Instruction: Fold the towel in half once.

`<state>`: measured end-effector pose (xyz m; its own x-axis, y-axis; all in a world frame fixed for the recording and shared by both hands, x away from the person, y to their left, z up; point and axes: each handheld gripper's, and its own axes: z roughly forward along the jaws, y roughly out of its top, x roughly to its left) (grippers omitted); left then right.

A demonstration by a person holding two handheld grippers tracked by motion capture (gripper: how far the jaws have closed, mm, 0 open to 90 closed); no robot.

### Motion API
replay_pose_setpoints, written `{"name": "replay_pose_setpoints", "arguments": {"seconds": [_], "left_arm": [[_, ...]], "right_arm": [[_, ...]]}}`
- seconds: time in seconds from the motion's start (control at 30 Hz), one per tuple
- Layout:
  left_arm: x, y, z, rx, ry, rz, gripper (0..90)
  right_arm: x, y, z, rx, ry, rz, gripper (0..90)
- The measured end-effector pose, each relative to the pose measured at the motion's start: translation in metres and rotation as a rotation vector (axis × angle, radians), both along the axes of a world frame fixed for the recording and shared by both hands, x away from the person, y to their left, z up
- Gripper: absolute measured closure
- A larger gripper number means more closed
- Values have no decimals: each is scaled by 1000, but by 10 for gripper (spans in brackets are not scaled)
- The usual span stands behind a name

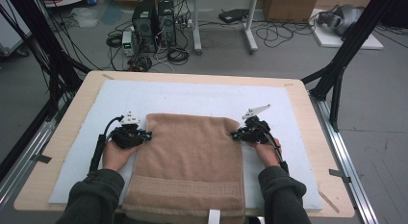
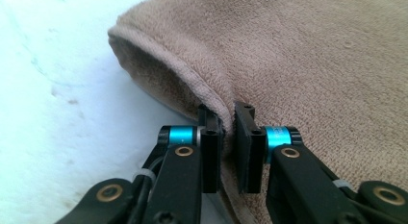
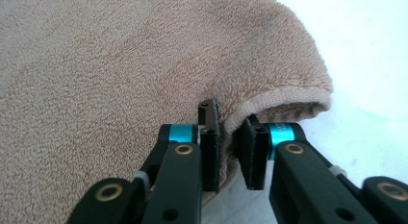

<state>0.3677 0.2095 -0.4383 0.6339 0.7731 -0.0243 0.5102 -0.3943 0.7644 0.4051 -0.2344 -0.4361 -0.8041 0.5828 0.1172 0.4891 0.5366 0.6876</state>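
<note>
Two grippers — left gripper, right gripper — each clamped on opposite side hems of towel; towel lies between them.

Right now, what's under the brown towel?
The towel lies folded on a white mat covering the wooden table. At the side edges a lower towel layer shows; anything between the layers is hidden.

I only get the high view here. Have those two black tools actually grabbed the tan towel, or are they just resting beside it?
Observer: Grabbed. The left gripper is shut on the hemmed side edge of the tan terry towel.
Operator: And the other one?
Observer: The right gripper pinches the opposite hem the same way.
Operator: Is the cloth one layer there?
Observer: No, it is folded; a rounded fold shows beyond the fingers, above the white mat.
</note>
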Motion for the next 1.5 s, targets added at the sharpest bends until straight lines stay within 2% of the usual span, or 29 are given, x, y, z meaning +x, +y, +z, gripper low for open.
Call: {"name": "replay_pose_setpoints", "arguments": {"seconds": [0.1,0.2,0.37,0.4,0.43,0.47,0.5,0.53,0.6,0.67,0.7,0.73,0.8,0.9,0.97,1.03,1.1,1.17,1.2,1.3,1.37,1.4,1.43,1.5], "left_arm": [[3,-2,9,-16,-48,29,834],[10,-5,24,-19,-93,54,835],[29,-5,62,-52,-184,86,835],[36,-5,69,-68,-185,95,834],[43,-5,74,-67,-186,105,826],[48,-4,77,-51,-183,127,784],[51,-3,77,-51,-182,138,697],[53,-1,75,-74,-164,139,638],[52,2,69,-59,-129,114,598],[46,5,62,-52,-119,95,572],[42,6,59,-56,-118,88,563],[38,8,57,-59,-99,76,545],[27,10,52,-72,-97,47,506],[8,12,47,-71,-94,15,494],[-6,14,45,-76,-101,-4,484],[-20,15,43,-70,-99,-22,479],[-34,16,40,-66,-111,-42,469],[-46,15,37,-59,-117,-55,448],[-53,15,35,-45,-124,-57,429],[-69,16,28,-75,-125,-66,407],[-77,15,24,-51,-120,-78,391],[-81,14,21,-66,-118,-78,391],[-85,13,19,-59,-113,-86,404],[-93,12,15,-67,-111,-126,501]], "right_arm": [[3,-1,12,-3,-45,-29,825],[10,1,33,-25,-99,-38,825],[28,0,76,-30,-182,-63,825],[32,0,85,-25,-198,-67,823],[36,-1,92,-26,-211,-73,803],[41,-1,97,-24,-231,-86,723],[45,-3,100,-31,-245,-118,608],[49,-5,99,-22,-240,-144,557],[51,-10,93,-4,-203,-145,486],[50,-10,84,-24,-135,-134,445],[47,-10,80,-16,-130,-125,447],[42,-11,77,7,-143,-119,449],[36,-9,73,46,-65,-90,401],[13,-5,69,13,-150,-48,440],[1,-5,65,31,-122,-38,434],[-12,-4,62,18,-137,-15,436],[-26,-3,56,34,-133,5,451],[-38,-2,51,31,-128,21,452],[-44,-2,48,43,-126,27,459],[-65,2,38,19,-144,55,478],[-76,3,29,17,-132,81,503],[-81,4,26,17,-125,94,521],[-85,5,23,11,-127,110,543],[-93,4,20,45,-129,129,581]]}}
